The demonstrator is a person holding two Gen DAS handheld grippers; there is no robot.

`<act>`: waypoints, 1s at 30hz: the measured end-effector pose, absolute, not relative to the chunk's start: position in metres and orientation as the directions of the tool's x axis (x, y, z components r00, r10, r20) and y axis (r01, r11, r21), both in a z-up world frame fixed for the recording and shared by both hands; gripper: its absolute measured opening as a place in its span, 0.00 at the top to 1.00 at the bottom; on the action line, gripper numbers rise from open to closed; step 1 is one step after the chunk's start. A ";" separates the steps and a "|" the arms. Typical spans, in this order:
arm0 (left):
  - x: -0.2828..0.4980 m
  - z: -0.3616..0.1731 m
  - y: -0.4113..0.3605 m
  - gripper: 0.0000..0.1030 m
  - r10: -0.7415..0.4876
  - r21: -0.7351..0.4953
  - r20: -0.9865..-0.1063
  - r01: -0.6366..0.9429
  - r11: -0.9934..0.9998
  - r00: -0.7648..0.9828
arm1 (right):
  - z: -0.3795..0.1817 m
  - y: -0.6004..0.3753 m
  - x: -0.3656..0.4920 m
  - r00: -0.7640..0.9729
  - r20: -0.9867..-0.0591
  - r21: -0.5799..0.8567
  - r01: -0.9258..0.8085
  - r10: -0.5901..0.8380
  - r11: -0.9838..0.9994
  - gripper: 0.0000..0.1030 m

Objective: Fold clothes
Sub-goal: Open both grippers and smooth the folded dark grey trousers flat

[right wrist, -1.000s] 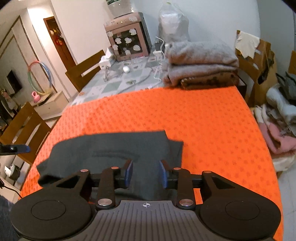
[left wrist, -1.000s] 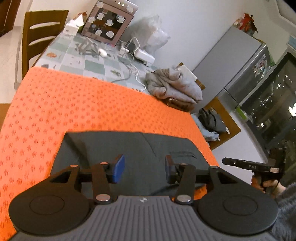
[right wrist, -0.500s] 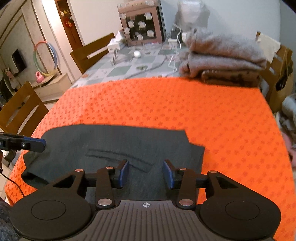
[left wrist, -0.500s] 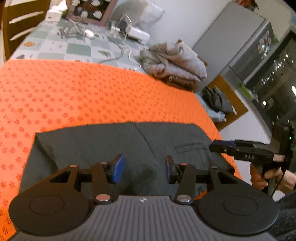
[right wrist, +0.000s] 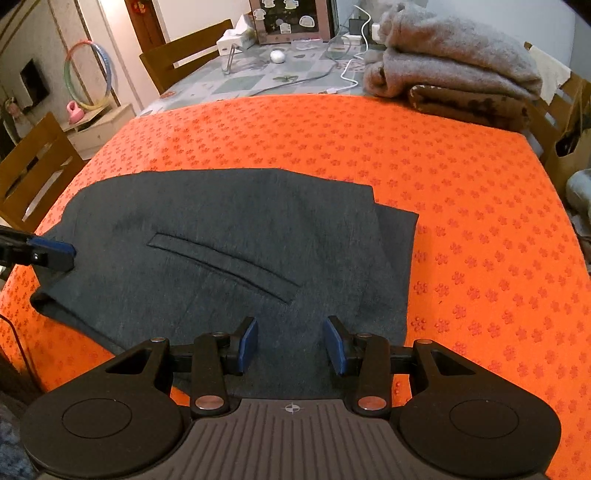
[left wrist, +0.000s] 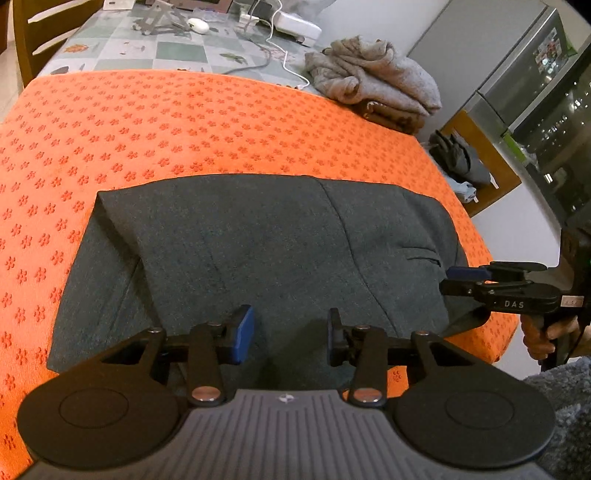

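The left gripper (left wrist: 291, 334) is open, with nothing between its fingers. Just past it, the dark gray clothes (left wrist: 258, 251) lie folded flat on the orange cloth (left wrist: 147, 122). The right gripper (right wrist: 290, 345) is open too, above the clothes' near edge.

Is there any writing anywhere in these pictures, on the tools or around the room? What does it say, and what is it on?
"DAS": white letters on the side of the black right gripper, seen from the left wrist camera.
Small white label beside those letters: too small to read.
Magnets and papers on the grey refrigerator door: too blurred to read.
Stickers on the pink box with a dark front: pictures only, no legible words.
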State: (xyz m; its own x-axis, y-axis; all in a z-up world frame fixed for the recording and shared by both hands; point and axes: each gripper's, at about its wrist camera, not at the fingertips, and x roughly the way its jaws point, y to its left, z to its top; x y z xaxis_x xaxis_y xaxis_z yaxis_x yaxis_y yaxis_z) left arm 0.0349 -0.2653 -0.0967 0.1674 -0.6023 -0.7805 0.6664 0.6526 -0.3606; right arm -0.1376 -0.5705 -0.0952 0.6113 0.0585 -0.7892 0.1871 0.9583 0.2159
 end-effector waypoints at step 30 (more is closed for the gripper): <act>0.028 -0.053 -0.292 0.44 -0.592 -0.287 -0.765 0.687 0.668 0.255 | -0.136 -0.654 -0.135 0.660 -0.712 0.539 0.296 0.239 0.789 0.46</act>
